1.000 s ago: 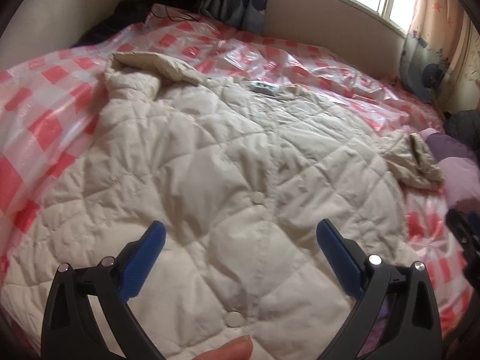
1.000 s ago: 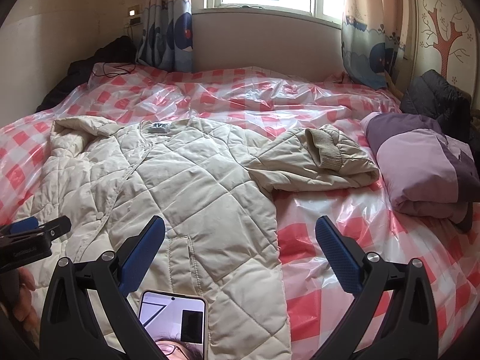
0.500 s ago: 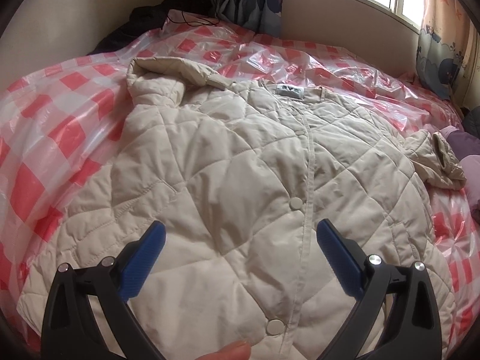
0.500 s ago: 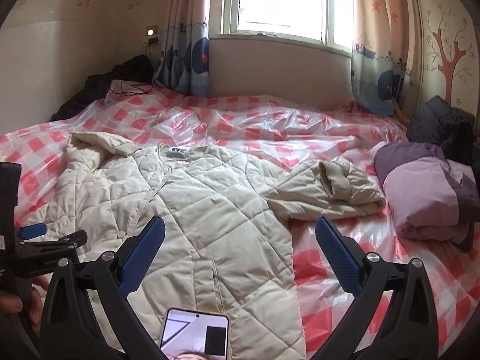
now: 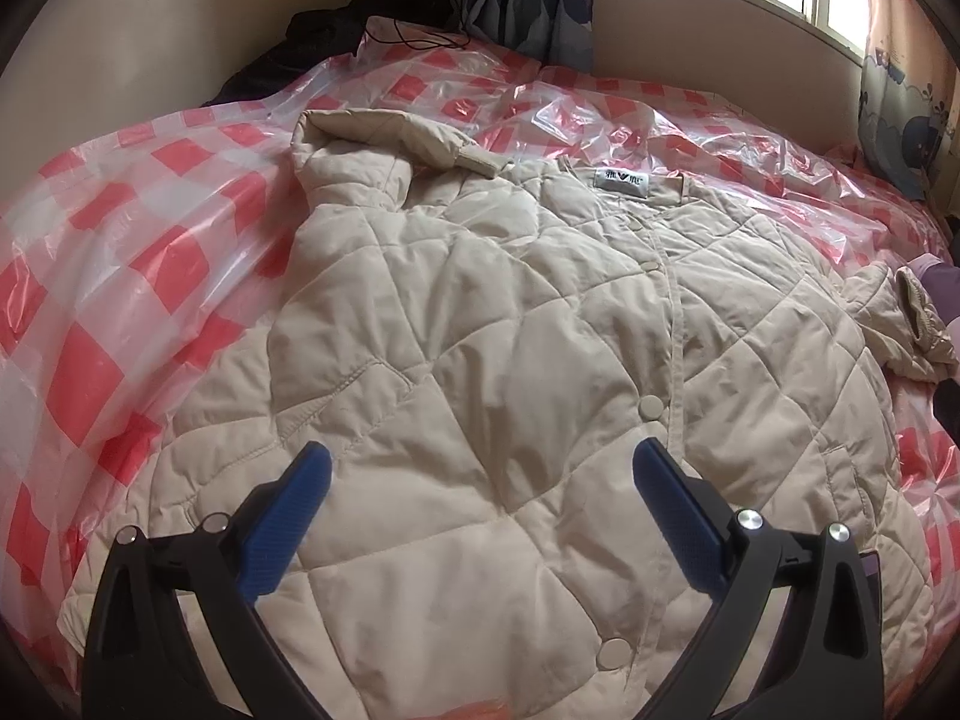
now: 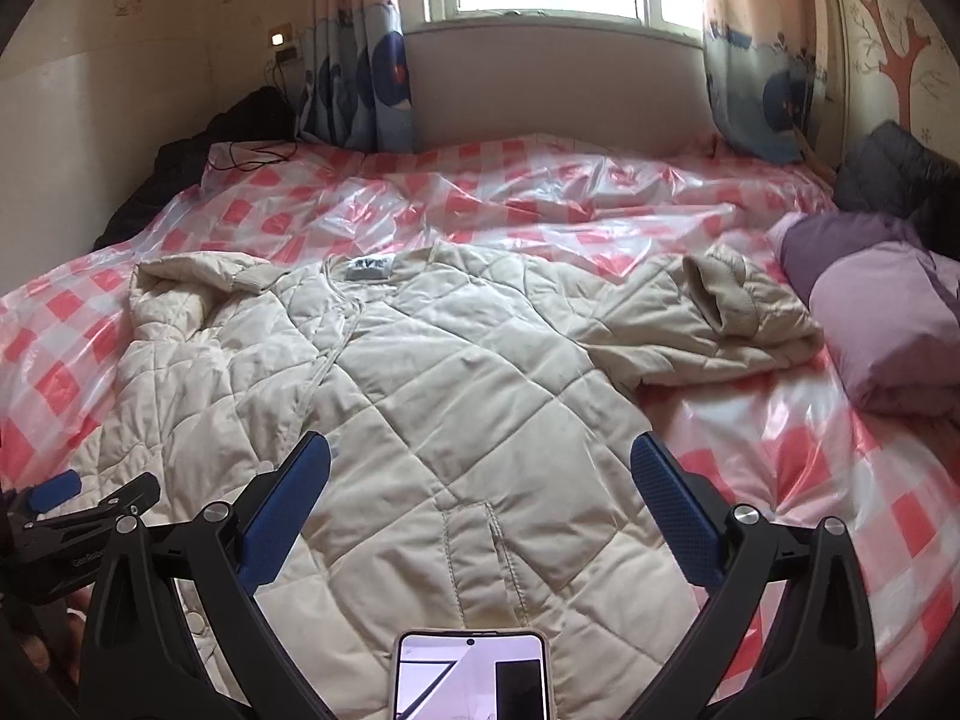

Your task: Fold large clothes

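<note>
A cream quilted jacket (image 5: 510,360) lies front up and snapped closed on the bed, collar label toward the window. Its left sleeve (image 5: 384,144) is bent near the shoulder; its right sleeve (image 6: 714,312) lies bunched out to the side. My left gripper (image 5: 480,498) hovers open above the lower front of the jacket, holding nothing. My right gripper (image 6: 480,492) is open above the jacket (image 6: 456,420) near its pocket, empty too. The left gripper (image 6: 60,498) shows at the left edge of the right wrist view.
A red-and-white checked plastic sheet (image 6: 540,192) covers the bed. A folded purple garment (image 6: 876,324) lies at the right, dark clothing (image 6: 900,174) behind it. Dark clothes and a cable (image 5: 372,18) sit in the far left corner. A phone (image 6: 471,675) is mounted below the right gripper.
Both views have pulled back and risen, so more of the jacket and the window wall shows. Both grippers stay open. The jacket has not moved.
</note>
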`<state>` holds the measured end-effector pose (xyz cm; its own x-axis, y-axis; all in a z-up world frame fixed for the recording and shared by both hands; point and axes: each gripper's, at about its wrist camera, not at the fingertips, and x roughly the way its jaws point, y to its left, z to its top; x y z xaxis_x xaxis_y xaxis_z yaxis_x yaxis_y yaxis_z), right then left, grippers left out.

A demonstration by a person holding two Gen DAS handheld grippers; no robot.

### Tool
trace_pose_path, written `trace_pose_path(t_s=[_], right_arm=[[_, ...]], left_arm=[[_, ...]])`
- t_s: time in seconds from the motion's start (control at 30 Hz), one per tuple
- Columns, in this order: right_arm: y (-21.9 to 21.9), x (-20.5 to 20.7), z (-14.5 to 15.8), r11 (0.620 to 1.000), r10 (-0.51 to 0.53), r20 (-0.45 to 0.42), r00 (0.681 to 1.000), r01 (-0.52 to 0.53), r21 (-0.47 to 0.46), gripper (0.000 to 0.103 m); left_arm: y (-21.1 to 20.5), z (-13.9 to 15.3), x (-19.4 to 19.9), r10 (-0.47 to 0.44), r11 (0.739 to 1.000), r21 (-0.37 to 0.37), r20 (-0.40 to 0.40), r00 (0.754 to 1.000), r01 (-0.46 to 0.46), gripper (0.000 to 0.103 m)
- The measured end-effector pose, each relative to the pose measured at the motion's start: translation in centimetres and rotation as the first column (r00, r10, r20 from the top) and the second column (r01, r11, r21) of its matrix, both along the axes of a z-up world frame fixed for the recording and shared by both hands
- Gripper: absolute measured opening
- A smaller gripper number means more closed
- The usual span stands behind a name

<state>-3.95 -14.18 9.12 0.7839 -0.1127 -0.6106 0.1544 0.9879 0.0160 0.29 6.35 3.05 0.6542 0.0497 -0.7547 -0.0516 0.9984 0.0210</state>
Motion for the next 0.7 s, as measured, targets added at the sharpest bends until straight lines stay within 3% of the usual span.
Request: trace_pose_path(t_s=[0.2,0.7], right_arm=[[-0.4,-0.6,0.4,1.0,-0.016,0.019,1.0,0.016,-0.021,0.097],[-0.8,-0.2,-0.5,1.0,-0.013,-0.033,0.999,0.013,-0.002,0.097]], left_arm=[[-0.9,-0.7,0.3,-0.014,1.0,0.017,-0.02,1.0,0.014,0.097],[-1.3,-1.3,0.8,0.0,0.999,0.032,-0.043,0.999,0.001,0.097]])
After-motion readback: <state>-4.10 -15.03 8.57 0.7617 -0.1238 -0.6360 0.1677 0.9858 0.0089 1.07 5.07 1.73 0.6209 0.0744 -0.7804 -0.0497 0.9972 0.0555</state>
